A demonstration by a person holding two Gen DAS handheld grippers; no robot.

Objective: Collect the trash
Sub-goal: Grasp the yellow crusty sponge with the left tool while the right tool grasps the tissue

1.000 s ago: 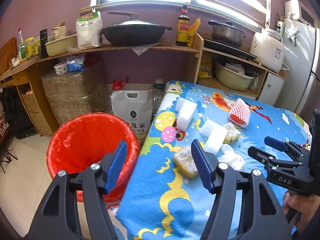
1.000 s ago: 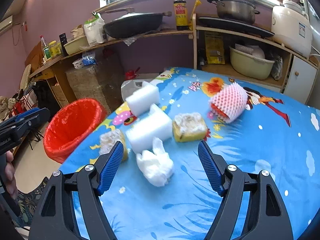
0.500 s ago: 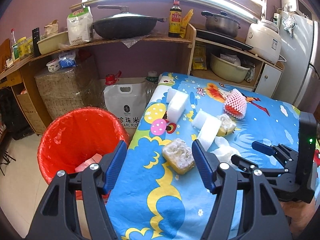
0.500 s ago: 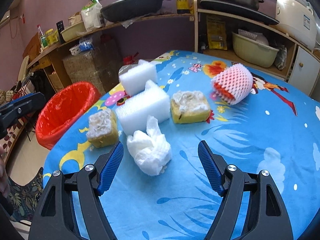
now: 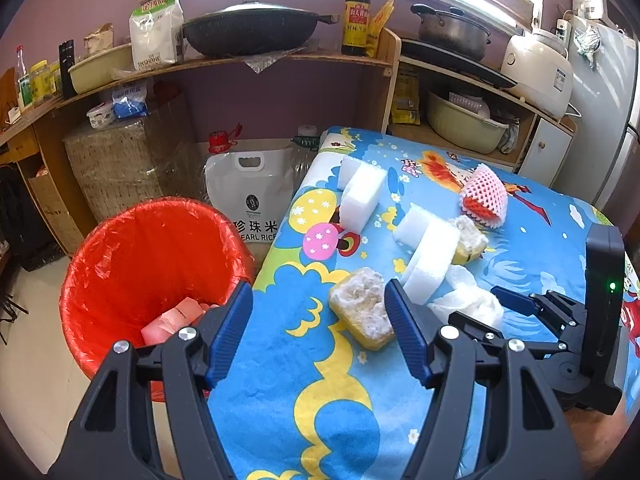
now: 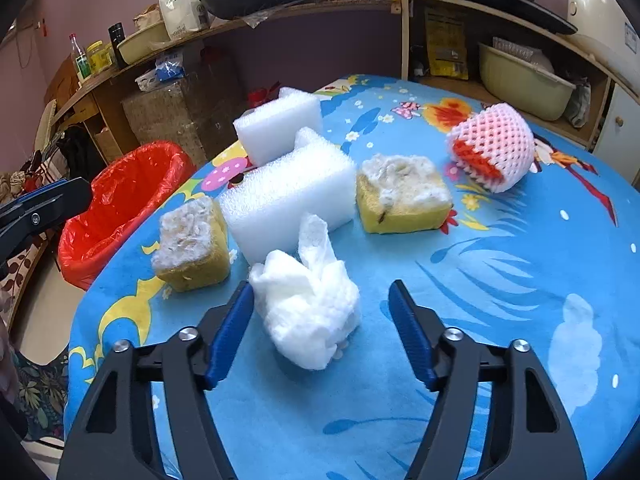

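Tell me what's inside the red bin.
In the left wrist view, the red bin has a red plastic liner and pink pieces at its bottom. The left gripper finger covers part of the bottom, so anything more there cannot be seen.

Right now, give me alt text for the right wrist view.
The right gripper has open jaws around a crumpled tissue on a blue tablecloth. Behind lie two sponges, foam blocks and a red bin.

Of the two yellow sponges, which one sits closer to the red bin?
The yellow sponge left of the big white foam block, near the table edge by the red bin; the other sponge lies right of the foam.
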